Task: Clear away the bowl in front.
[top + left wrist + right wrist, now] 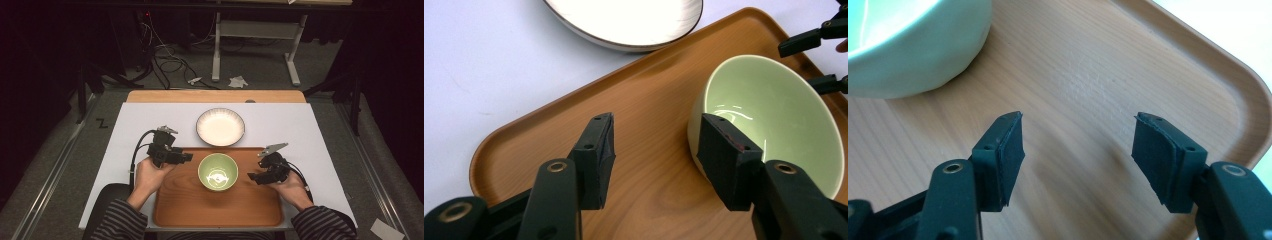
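Currently: green bowl (218, 171) seated mid wooden tray (175, 210), ungripped; white plate (220, 126) beyond tray. L gripper (186, 158) & R gripper (252, 176) flanking bowl, jaws spread, nothing held. Grasp not yet made; handling of bowl judged outstanding

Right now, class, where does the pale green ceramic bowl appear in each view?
High view: the pale green ceramic bowl sits centre, on the wooden tray.
Left gripper view: bowl at right, behind the right-hand finger.
Right gripper view: bowl at top left.
Shared landmark: the wooden tray under it.
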